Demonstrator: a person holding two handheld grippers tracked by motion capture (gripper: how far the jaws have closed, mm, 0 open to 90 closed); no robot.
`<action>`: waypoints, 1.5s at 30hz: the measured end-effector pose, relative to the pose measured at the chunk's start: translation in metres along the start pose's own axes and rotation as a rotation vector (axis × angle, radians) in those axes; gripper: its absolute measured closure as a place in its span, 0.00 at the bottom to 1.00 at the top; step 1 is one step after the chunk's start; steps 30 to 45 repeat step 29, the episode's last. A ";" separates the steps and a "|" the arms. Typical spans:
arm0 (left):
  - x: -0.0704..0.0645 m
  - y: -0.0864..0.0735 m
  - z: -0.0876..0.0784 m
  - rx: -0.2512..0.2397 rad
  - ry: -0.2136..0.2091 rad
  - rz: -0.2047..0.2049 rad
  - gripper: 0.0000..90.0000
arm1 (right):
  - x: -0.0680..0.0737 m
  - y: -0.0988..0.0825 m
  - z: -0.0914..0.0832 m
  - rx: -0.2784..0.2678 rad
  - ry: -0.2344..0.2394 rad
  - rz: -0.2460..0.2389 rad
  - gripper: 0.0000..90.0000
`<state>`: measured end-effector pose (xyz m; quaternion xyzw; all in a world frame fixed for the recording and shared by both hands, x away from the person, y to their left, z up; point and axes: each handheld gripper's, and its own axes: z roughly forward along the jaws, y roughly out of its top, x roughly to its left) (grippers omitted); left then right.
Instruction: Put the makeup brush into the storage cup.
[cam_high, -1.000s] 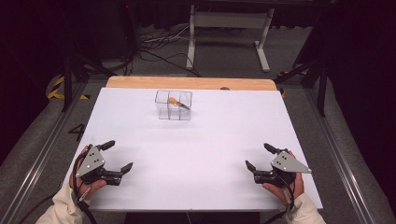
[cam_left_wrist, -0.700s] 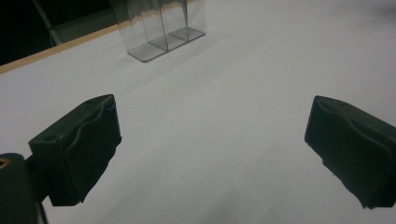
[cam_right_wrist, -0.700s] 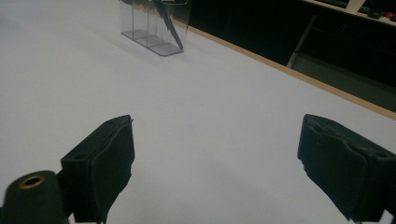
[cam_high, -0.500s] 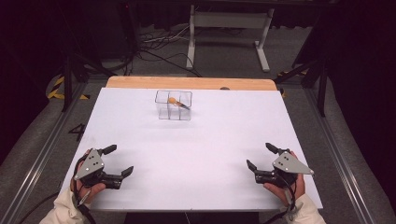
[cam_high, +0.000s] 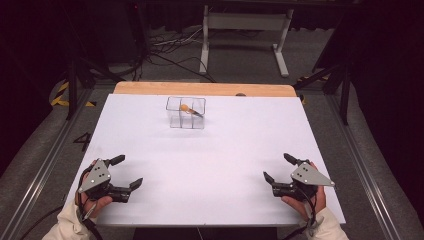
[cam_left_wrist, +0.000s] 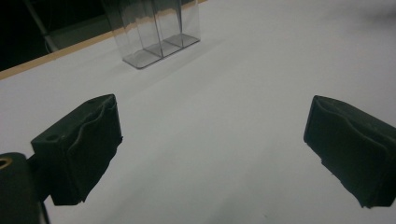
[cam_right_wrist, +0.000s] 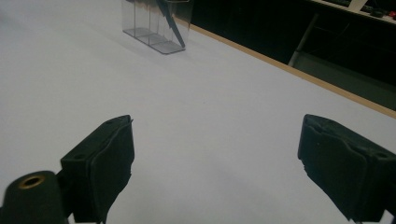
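With the left gripper (cam_high: 125, 172) and right gripper (cam_high: 279, 168) both sitting wide-jawed and empty well short of the clear divided box (cam_high: 186, 112), whose orange-tipped tool (cam_high: 189, 110) is leaning inside, reaching in straight and level seems wisest.

Clear box (cam_high: 186, 113) far behind both grippers

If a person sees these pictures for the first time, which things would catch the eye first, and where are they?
The eye goes first to the small clear compartmented box standing alone at the far middle of the white table, with an orange-tipped tool leaning inside it. Next come the two black grippers at the near edge: the left gripper at the left corner and the right gripper at the right, both with fingers spread wide and holding nothing.
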<state>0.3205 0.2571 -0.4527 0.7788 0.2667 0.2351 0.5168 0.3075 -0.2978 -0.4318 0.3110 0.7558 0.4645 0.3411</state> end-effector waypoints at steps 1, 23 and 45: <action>0.000 0.000 0.000 -0.004 0.001 -0.001 0.06 | 0.000 0.000 0.000 0.001 0.000 -0.001 0.13; 0.002 -0.001 0.002 0.010 0.000 -0.002 0.06 | -0.001 -0.002 0.002 0.008 0.003 -0.001 0.13; 0.002 -0.001 0.003 0.012 -0.002 -0.008 0.06 | -0.002 -0.002 0.002 0.010 0.002 0.003 0.13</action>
